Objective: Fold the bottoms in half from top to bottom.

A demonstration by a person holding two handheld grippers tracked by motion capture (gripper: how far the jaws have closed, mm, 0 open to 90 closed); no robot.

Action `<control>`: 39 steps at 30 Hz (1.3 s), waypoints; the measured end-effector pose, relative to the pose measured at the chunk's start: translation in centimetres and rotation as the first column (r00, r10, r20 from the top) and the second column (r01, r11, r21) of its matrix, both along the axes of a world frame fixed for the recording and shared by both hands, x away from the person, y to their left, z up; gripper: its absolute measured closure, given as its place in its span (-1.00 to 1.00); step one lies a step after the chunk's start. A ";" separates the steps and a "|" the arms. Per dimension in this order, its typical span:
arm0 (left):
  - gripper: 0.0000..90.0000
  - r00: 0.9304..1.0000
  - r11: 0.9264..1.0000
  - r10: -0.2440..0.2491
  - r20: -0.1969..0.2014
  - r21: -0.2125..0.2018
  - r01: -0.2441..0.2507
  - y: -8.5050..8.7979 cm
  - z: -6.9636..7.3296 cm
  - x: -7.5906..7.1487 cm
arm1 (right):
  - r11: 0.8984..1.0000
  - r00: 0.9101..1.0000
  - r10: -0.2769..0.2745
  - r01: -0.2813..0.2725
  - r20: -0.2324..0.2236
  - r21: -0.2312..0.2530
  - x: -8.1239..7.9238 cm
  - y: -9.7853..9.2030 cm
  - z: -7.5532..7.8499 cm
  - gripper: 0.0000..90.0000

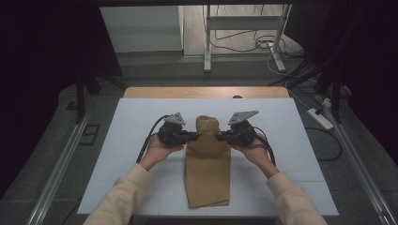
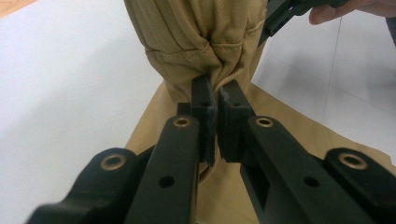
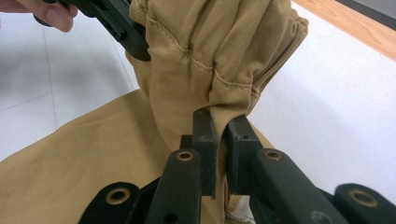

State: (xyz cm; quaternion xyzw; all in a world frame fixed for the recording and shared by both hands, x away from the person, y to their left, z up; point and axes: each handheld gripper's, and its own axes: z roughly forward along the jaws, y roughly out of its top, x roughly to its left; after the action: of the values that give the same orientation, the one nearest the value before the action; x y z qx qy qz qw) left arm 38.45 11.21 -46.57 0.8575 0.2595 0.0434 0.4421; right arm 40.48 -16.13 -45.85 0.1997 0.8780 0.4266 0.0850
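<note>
A: Why's the tan garment (image 1: 207, 164) flat on the near desk (image 1: 122, 140) but bunched at its far end?

B: Looks mid-fold. Left tool (image 1: 190, 136) and right tool (image 1: 222, 137) each clamp a side there, lifting the hem.

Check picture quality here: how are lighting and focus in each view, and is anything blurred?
High view: dim, with dark edges; the white table is the brightest area, and the cloth is sharp enough. Left gripper view: evenly lit, stitching crisp, the left gripper nearest the lens soft. Right gripper view: the same, the right gripper slightly soft, no glare.
</note>
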 end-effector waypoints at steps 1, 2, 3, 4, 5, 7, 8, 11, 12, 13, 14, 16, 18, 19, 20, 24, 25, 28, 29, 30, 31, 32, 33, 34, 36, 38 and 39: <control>0.92 1.000 1.000 -0.001 -0.002 -0.002 0.001 0.0 0.0 -0.1 | 1.000 1.000 0.000 0.000 -0.002 0.000 -0.1 0.0 0.0 0.86; 0.92 1.000 1.000 0.000 -0.001 -0.003 0.000 0.0 -0.1 -0.1 | 1.000 1.000 0.002 -0.002 0.000 -0.002 -0.1 0.0 0.0 0.86; 0.92 1.000 1.000 0.000 -0.001 -0.003 0.000 0.0 -0.1 -0.2 | 1.000 1.000 0.001 -0.001 -0.001 -0.002 -0.2 0.0 -0.1 0.86; 0.92 1.000 1.000 0.000 -0.001 -0.003 0.000 0.0 -0.1 -0.2 | 1.000 1.000 0.003 -0.003 -0.002 -0.001 -0.3 -0.1 -0.1 0.86; 0.92 1.000 1.000 -0.001 0.001 -0.002 0.001 0.0 0.0 -0.3 | 1.000 1.000 0.004 -0.004 -0.004 0.002 -0.4 -0.1 -0.1 0.86; 0.91 1.000 1.000 -0.002 0.003 -0.002 0.002 0.1 0.0 -0.5 | 1.000 1.000 0.006 -0.006 -0.004 0.010 -0.6 -0.1 -0.1 0.86; 0.91 1.000 1.000 -0.004 0.003 -0.001 0.004 0.1 0.0 -0.5 | 1.000 1.000 0.008 -0.008 -0.005 0.010 -0.7 -0.1 -0.1 0.86; 0.91 1.000 1.000 -0.005 0.003 -0.003 0.005 0.1 -0.1 -0.7 | 1.000 1.000 0.014 -0.014 -0.004 0.016 -0.9 -0.2 -0.2 0.86; 0.91 1.000 1.000 -0.006 0.004 -0.002 0.006 0.2 -0.1 -0.8 | 1.000 1.000 0.014 -0.014 -0.005 0.015 -1.0 -0.2 -0.2 0.86; 0.91 1.000 1.000 -0.006 0.003 -0.003 0.006 0.2 -0.1 -0.9 | 1.000 1.000 0.017 -0.017 -0.006 0.018 -1.1 -0.2 -0.2 0.86; 0.91 1.000 1.000 -0.009 0.005 -0.002 0.009 0.2 -0.2 -1.0 | 1.000 1.000 0.019 -0.019 -0.005 0.020 -1.2 -0.2 -0.3 0.86; 0.91 1.000 1.000 -0.011 0.002 -0.001 0.011 0.2 -0.3 -1.2 | 1.000 1.000 0.023 -0.023 -0.008 0.021 -1.4 -0.2 -0.4 0.86; 0.91 1.000 1.000 -0.020 -0.004 0.002 0.020 0.2 -0.4 -1.2 | 1.000 1.000 0.026 -0.026 -0.008 0.014 -1.6 -0.2 -0.4 0.86; 0.91 1.000 1.000 -0.021 -0.007 0.003 0.021 0.2 -0.5 -1.3 | 1.000 1.000 0.028 -0.028 -0.010 0.012 -1.7 -0.2 -0.5 0.86; 0.91 1.000 1.000 -0.023 -0.009 0.006 0.023 0.1 -0.5 -1.4 | 1.000 1.000 0.028 -0.027 -0.014 0.010 -1.9 -0.2 -0.6 0.86; 0.91 1.000 1.000 -0.030 -0.010 0.009 0.030 0.1 -0.8 -1.7 | 0.999 0.999 0.032 -0.032 -0.024 0.006 -2.3 -0.3 -0.9 0.86; 0.91 0.999 0.999 -0.031 -0.011 0.009 0.032 0.1 -0.8 -1.7 | 0.999 0.999 0.034 -0.034 -0.024 0.005 -2.4 -0.3 -1.0 0.86; 0.91 0.999 1.000 -0.030 -0.013 0.006 0.030 0.1 -1.0 -1.9 | 0.999 0.999 0.033 -0.033 -0.028 0.003 -2.5 -0.3 -1.1 0.86; 0.91 0.999 1.000 -0.030 -0.012 0.006 0.030 0.1 -1.0 -1.9 | 0.999 0.999 0.035 -0.035 -0.028 0.003 -2.5 -0.3 -1.1 0.86; 0.91 0.999 1.000 -0.029 -0.015 0.005 0.029 0.1 -1.0 -2.0 | 0.999 0.999 0.035 -0.035 -0.030 0.005 -2.6 -0.4 -1.1 0.86; 0.91 0.999 0.999 -0.034 -0.013 0.008 0.034 0.1 -1.0 -2.1 | 0.999 0.999 0.034 -0.034 -0.032 0.008 -2.7 -0.4 -1.2 0.86; 0.91 0.999 0.999 -0.034 -0.013 0.007 0.034 0.1 -1.1 -2.2 | 0.999 0.999 0.037 -0.036 -0.035 0.007 -2.7 -0.4 -1.2 0.86; 0.91 0.999 0.999 -0.034 -0.014 0.008 0.034 0.1 -1.1 -2.3 | 0.999 0.999 0.038 -0.038 -0.034 0.005 -2.8 -0.4 -1.2 0.86; 0.91 0.999 0.999 -0.037 -0.015 0.010 0.037 0.1 -1.1 -2.4 | 0.999 0.999 0.036 -0.036 -0.037 0.009 -2.9 -0.4 -1.3 0.86; 0.91 0.999 0.999 -0.037 -0.015 0.006 0.037 0.0 -1.0 -2.6 | 0.999 0.999 0.037 -0.036 -0.040 0.007 -3.1 -0.5 -1.3 0.86; 0.91 0.999 0.999 -0.043 -0.014 0.007 0.043 0.0 -1.0 -2.8 | 0.999 0.998 0.037 -0.036 -0.041 0.007 -3.4 -0.5 -1.2 0.86; 0.91 0.999 0.999 -0.043 -0.012 0.007 0.043 0.0 -1.0 -2.9 | 0.999 0.998 0.039 -0.039 -0.041 0.007 -3.5 -0.5 -1.2 0.86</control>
State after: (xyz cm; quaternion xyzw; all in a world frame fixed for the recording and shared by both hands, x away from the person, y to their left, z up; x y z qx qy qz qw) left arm 35.52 11.17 -47.58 0.8647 0.2435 0.0295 0.4383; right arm 36.95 -16.66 -47.02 0.1916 0.8819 0.4269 0.0579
